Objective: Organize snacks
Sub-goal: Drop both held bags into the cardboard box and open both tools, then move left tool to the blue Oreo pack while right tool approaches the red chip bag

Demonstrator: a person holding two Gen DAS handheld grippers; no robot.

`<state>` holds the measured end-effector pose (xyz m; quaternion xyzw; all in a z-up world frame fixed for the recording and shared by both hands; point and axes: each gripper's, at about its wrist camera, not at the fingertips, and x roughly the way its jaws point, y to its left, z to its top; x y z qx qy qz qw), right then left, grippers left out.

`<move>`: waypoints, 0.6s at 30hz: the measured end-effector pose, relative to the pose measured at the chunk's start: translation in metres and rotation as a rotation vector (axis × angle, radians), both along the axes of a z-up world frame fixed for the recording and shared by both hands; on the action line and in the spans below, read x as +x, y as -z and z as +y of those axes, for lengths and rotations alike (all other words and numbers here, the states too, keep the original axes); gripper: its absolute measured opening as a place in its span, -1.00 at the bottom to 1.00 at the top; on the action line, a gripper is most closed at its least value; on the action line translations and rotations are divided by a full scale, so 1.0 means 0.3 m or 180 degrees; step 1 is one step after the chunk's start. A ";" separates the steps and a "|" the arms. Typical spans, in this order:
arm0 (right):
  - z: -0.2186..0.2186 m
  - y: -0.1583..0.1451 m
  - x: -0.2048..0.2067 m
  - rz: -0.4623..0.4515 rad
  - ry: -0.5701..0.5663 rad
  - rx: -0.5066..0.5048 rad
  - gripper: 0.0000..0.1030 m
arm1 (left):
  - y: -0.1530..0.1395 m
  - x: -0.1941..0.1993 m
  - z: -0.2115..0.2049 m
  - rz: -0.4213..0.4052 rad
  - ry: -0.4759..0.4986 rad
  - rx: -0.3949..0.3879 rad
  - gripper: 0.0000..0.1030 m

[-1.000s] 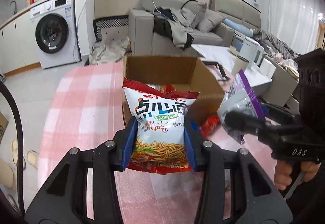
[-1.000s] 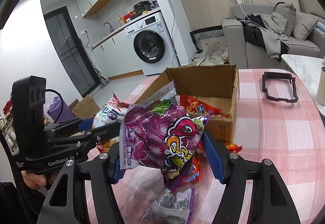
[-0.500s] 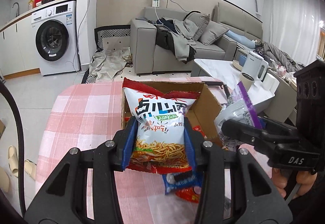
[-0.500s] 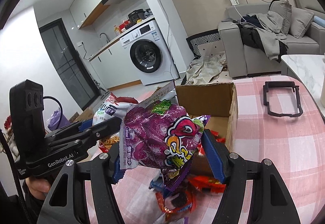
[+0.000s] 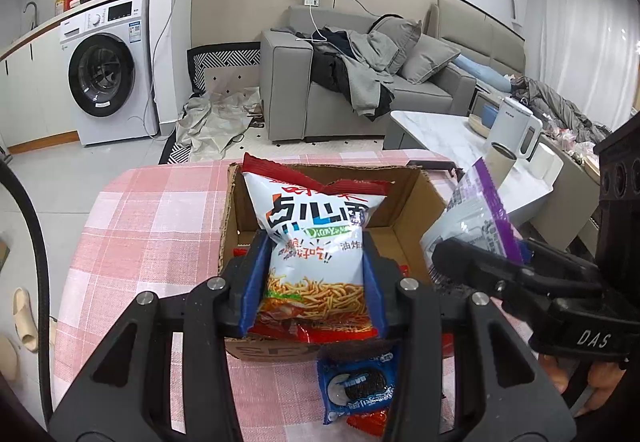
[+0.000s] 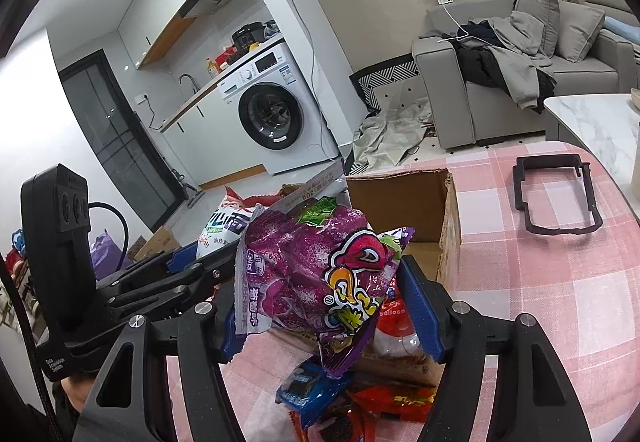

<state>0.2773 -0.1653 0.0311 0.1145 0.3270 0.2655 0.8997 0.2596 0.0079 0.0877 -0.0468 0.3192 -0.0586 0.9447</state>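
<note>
**Two snack bags held over the carton: handling notes**

Left gripper (image 5: 314, 286): clamped on white noodle-snack bag (image 5: 316, 242) by its lower half, bag upright above cardboard box (image 5: 404, 209). Light, air-puffed, slick film; contents brittle (a hard squeeze likely crushes them). Best gripped low, across the width. Right gripper (image 6: 326, 306): pinching purple candy bag (image 6: 308, 274) at mid-body, near the box's front. Soft, crinkly, prone to slipping. Loose packets on pink checked tablecloth (image 6: 560, 302) below.

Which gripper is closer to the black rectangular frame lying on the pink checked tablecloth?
Right. The right gripper, holding the purple snack bag, is nearer the black frame; the left gripper is farther away.
</note>
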 end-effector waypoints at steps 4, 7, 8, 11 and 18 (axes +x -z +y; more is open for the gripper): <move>-0.006 -0.004 0.013 0.0000 0.0044 -0.0022 0.33 | 0.020 0.016 -0.013 0.0035 0.0010 0.0021 -0.22; -0.010 -0.005 0.016 0.0017 0.0060 -0.0050 0.36 | 0.026 0.023 -0.018 0.0057 0.0006 0.0038 -0.22; -0.012 -0.006 0.014 0.0016 0.0065 -0.0058 0.38 | 0.023 0.025 -0.022 0.0054 -0.0003 0.0040 -0.22; -0.018 -0.022 -0.009 -0.0036 0.0068 -0.0087 0.66 | 0.019 0.010 -0.015 0.0028 0.0015 0.0026 -0.10; -0.070 -0.071 -0.073 -0.0094 0.0175 -0.0172 0.96 | -0.011 -0.073 -0.017 -0.0082 0.0016 0.0029 0.59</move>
